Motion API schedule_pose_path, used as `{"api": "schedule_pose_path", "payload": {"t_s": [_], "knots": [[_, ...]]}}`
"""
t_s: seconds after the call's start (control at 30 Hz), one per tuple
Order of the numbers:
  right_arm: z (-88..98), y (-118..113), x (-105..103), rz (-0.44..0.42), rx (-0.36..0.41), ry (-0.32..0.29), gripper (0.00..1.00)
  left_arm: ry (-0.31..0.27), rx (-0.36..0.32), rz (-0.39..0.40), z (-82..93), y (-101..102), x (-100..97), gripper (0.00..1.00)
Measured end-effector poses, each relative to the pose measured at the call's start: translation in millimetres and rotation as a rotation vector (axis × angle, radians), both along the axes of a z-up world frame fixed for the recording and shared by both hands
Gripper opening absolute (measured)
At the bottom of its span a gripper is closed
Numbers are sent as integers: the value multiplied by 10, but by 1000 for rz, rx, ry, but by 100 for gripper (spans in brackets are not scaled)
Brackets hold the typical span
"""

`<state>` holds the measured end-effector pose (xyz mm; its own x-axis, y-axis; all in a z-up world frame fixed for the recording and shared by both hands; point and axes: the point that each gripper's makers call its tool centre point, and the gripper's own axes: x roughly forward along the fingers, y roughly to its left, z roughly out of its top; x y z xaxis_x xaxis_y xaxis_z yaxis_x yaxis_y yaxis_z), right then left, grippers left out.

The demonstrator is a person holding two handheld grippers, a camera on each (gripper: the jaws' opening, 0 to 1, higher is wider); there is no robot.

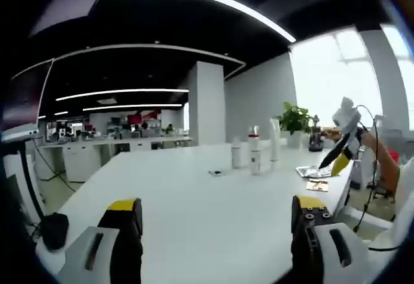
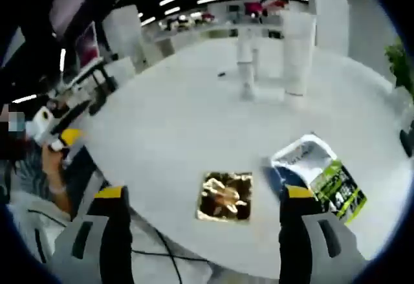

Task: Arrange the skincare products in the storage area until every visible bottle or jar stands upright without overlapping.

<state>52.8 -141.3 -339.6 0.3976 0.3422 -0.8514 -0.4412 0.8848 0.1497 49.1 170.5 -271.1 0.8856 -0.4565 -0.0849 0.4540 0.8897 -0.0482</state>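
Far across the white table three skincare containers stand upright and apart: a white bottle with a reddish top, a shorter white bottle and a tall white tube. In the right gripper view they are the bottles and the tube at the far side. My left gripper is open over the near table, holding nothing. My right gripper is open too, just above a gold foil packet and beside a white-and-green sachet. A hand holds the right gripper at the table's right edge.
The two flat packets lie near the table's right edge. A small dark object lies on the table short of the bottles. A potted plant stands behind them. The person holding the left gripper sits beyond the table edge.
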Motion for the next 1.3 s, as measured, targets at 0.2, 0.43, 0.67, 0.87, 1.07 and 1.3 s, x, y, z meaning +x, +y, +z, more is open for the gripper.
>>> {"api": "schedule_pose_path", "payload": {"t_s": [0.2,0.43,0.67,0.87,1.07,1.3], "knots": [[-165,-1,57,3,-111,101,81,14,-2,-11,-28,-36,22,97],[-219,-46,96,-25,-233,136,69,30,8,-31,-69,-90,23,97],[-203,-15,99,-25,-274,147,55,36,17,-35,-82,-96,28,97],[-192,30,60,13,-279,152,38,45,20,-31,-110,-80,29,96],[-200,12,75,8,-280,157,38,43,26,-36,-112,-94,23,96],[-104,106,107,50,-238,93,37,43,31,-33,-117,-102,12,96]]}}
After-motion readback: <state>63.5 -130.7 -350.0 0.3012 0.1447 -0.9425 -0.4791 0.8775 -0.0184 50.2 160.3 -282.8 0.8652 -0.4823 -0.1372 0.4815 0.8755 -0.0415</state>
